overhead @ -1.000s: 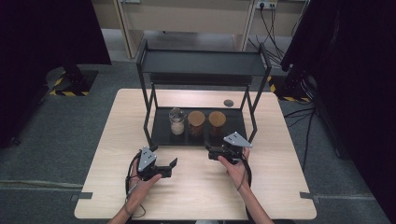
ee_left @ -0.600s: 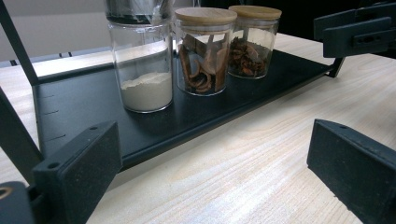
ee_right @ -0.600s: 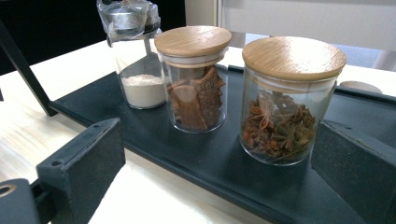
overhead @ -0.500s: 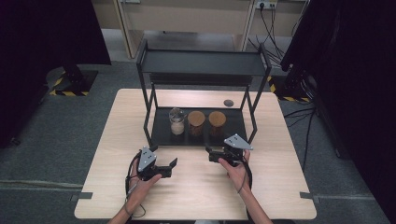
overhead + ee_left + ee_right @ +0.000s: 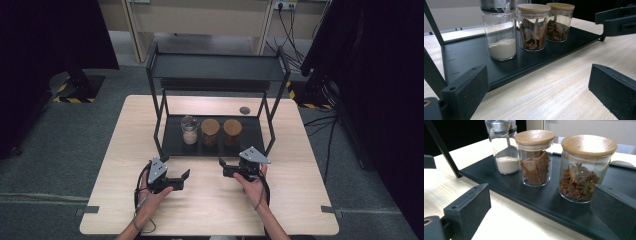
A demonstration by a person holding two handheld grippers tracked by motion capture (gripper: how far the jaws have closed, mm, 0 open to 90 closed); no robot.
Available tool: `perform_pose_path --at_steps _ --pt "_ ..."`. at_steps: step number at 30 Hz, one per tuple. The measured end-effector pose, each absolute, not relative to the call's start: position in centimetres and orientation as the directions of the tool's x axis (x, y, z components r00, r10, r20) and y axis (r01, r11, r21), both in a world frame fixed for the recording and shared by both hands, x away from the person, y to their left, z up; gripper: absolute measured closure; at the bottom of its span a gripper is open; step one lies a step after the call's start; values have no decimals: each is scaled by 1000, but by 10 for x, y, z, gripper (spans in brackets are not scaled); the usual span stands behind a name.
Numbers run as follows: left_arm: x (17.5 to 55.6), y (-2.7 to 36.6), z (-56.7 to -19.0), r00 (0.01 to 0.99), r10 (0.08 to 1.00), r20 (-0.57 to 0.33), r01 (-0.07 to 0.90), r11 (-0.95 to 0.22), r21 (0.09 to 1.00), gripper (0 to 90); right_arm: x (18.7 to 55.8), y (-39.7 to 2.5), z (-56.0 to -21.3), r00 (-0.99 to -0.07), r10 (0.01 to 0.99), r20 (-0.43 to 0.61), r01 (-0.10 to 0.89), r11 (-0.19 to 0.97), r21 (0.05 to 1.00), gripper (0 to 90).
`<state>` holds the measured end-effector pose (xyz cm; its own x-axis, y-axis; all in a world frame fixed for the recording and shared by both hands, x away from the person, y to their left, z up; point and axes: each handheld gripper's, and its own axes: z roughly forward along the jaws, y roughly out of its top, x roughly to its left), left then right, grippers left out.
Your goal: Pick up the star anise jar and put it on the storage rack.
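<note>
We hold left gripper (image 5: 184,176) and right gripper (image 5: 223,166) jaws apart | facing three clear glass jars (image 5: 210,132) on black metal rack (image 5: 250,142) | lined up for reaching.

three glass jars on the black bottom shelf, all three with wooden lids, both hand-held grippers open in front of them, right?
Not quite: only two have wooden lids, the middle jar and the star anise jar. The white powder jar has a clear top instead, as the right gripper view shows. The rest holds: all three stand on the black bottom shelf, and the left hand-held gripper and right hand-held gripper are open in front of them.
</note>
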<state>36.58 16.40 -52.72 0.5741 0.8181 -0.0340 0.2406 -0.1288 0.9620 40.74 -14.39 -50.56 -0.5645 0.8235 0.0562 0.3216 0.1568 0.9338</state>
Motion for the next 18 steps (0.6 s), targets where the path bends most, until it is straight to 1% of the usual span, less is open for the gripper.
perform_pose_path --at_steps 18 --pt "366 164 -527 575 818 -32 242 -132 961 26 397 -144 -511 -578 814 54 325 169 930 33"
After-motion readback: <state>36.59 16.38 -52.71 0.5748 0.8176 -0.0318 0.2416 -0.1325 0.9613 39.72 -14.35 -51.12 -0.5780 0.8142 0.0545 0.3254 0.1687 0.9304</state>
